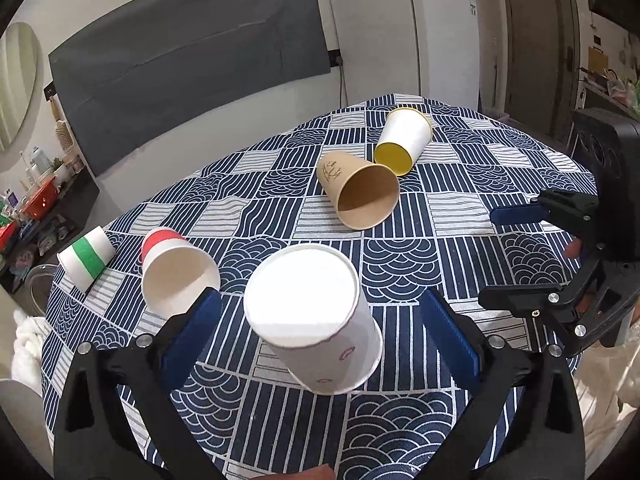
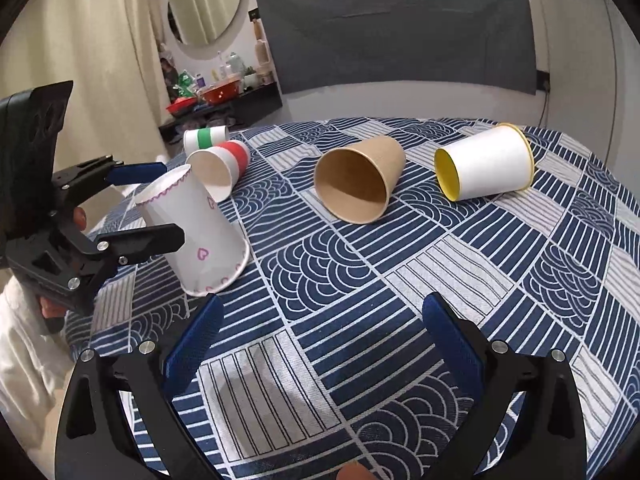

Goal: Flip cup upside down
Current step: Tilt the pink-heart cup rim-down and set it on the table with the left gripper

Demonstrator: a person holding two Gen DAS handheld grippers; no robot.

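The table (image 2: 400, 280), under its blue and white patterned cloth, fills the lower two thirds of both views and carries five paper cups, four of them tipped on their sides.

The left gripper (image 1: 320, 320) takes up the bottom of the left wrist view, its fingers (image 1: 192, 332) spread wide to either side of the heart-printed cup (image 1: 316, 320) without touching it. It looks released, as though it has just let go or is lined up to close. In the right wrist view the left gripper (image 2: 160, 200) shows at middle left, one finger behind the cup and one in front.

The right gripper (image 2: 320, 340) hangs at the bottom of its own view with its fingers (image 2: 452, 336) apart over bare cloth, holding nothing; I judge it is simply waiting out of the way.

The heart-printed cup (image 2: 196, 232) sits left of centre in the right wrist view, mouth down on the cloth with its closed base up. It leans a little, so it may not be fully settled; otherwise the flip seems done for this one.

The brown cup (image 2: 360, 180) lies at centre, mouth toward the camera, with the yellow-lined cup (image 2: 488, 164) at its right. The red-banded cup (image 2: 220, 164) and green-banded cup (image 2: 206, 138) lie at upper left, close together.
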